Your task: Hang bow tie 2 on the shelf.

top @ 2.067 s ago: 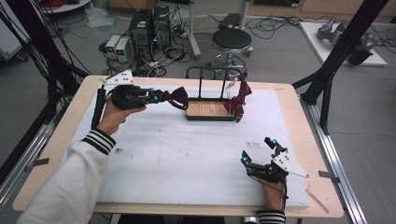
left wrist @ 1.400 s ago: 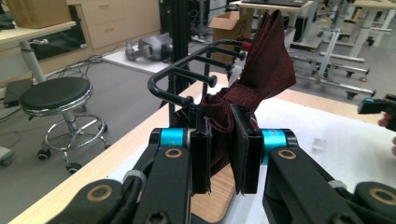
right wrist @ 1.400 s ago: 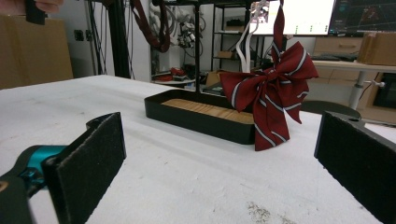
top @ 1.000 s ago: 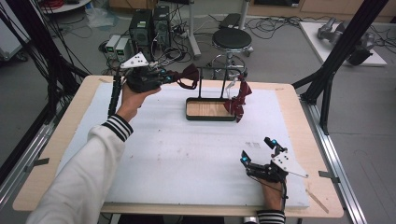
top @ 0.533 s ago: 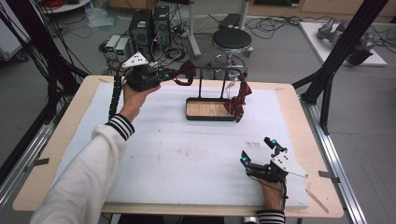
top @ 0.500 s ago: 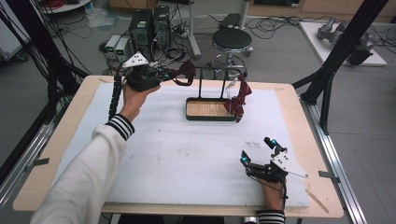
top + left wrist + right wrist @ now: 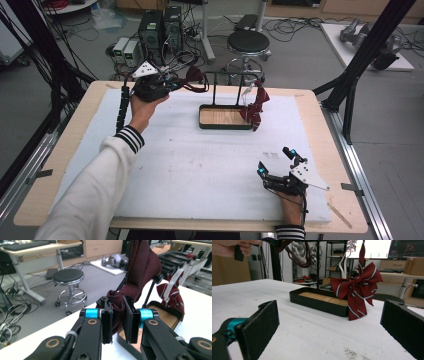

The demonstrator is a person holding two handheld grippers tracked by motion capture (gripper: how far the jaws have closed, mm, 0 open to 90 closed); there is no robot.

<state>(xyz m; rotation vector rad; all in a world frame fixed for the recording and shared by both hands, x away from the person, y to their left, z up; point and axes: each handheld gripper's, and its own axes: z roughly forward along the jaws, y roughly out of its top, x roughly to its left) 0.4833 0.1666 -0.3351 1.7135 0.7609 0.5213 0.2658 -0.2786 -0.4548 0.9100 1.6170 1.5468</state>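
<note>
Since two seconds ago the left gripper (image 7: 172, 85) has risen from low over the white foam mat (image 7: 190, 160) and gone toward the table's far edge; over the last second it has barely shifted. It now hangs beside the left post of the black metal stand with a wooden tray base (image 7: 225, 117). The right gripper (image 7: 276, 161) has stayed put near the front right corner of the mat.

The left gripper's jaws are clamped narrow on a dark red fabric bow tie with a looped strap (image 7: 140, 272); in the left gripper view the cloth bunches between the two pads (image 7: 107, 320) and rises above them, close to the stand's post. The right gripper's jaws stand wide apart with nothing between them, resting low on the mat and facing the stand.

There are two bow ties: the plain dark red one in the left gripper, and a dark red bow tie with white stripes (image 7: 357, 291) hanging from the stand's right side over the tray edge. One stand, one mat, two grippers.
</note>
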